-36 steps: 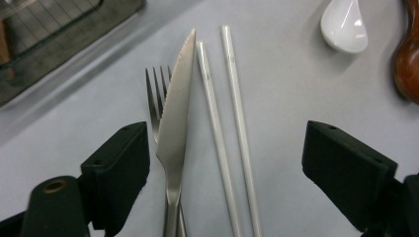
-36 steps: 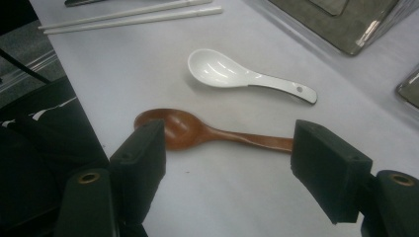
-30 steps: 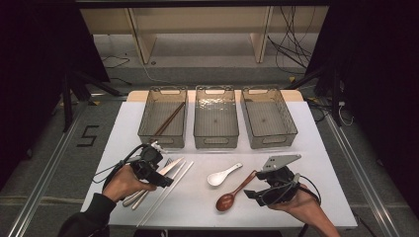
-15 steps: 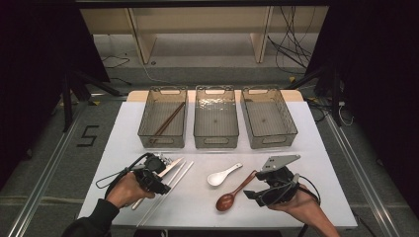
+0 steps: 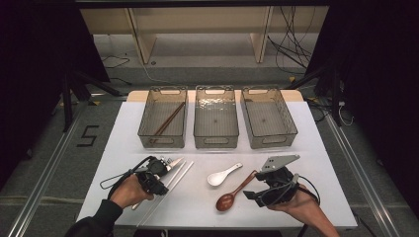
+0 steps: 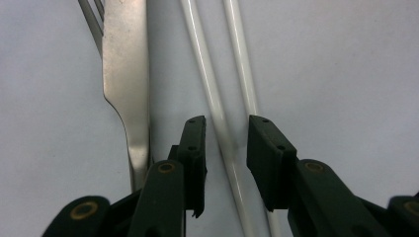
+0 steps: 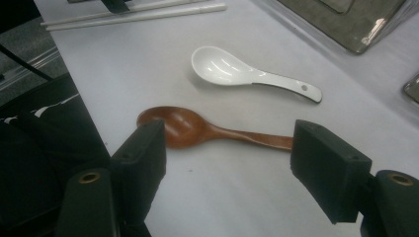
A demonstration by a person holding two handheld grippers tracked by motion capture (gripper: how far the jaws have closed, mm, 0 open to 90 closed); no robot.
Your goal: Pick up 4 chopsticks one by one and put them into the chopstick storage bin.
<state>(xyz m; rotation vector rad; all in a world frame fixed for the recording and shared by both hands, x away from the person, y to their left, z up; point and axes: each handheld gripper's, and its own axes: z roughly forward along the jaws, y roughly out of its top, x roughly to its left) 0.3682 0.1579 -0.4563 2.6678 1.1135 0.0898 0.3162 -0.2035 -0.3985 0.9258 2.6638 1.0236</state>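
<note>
Two white chopsticks [image 6: 212,94] lie side by side on the white table [image 5: 321,163], with a steel knife [image 6: 126,74] and a fork [image 6: 91,19] to their left. My left gripper [image 6: 226,143] is low over them. Its jaws have just been closing and straddle one chopstick with a gap left on each side; the other chopstick runs under the right jaw. In the high view the left gripper [image 5: 164,169] is at the front left. My right gripper [image 7: 232,148] stands open, hovering over a brown wooden spoon [image 7: 197,129]. A white ceramic spoon [image 7: 237,71] lies beyond it.
Three clear plastic bins stand in a row at the back: the left bin [image 5: 162,140] holds brown chopsticks [image 5: 168,119], while the middle bin [image 5: 216,140] and right bin [image 5: 269,140] look bare. The table's front edge is close to both hands.
My left gripper has sunk onto the white chopsticks and its jaws have narrowed around one of them. The right gripper and both spoons have stayed put.
</note>
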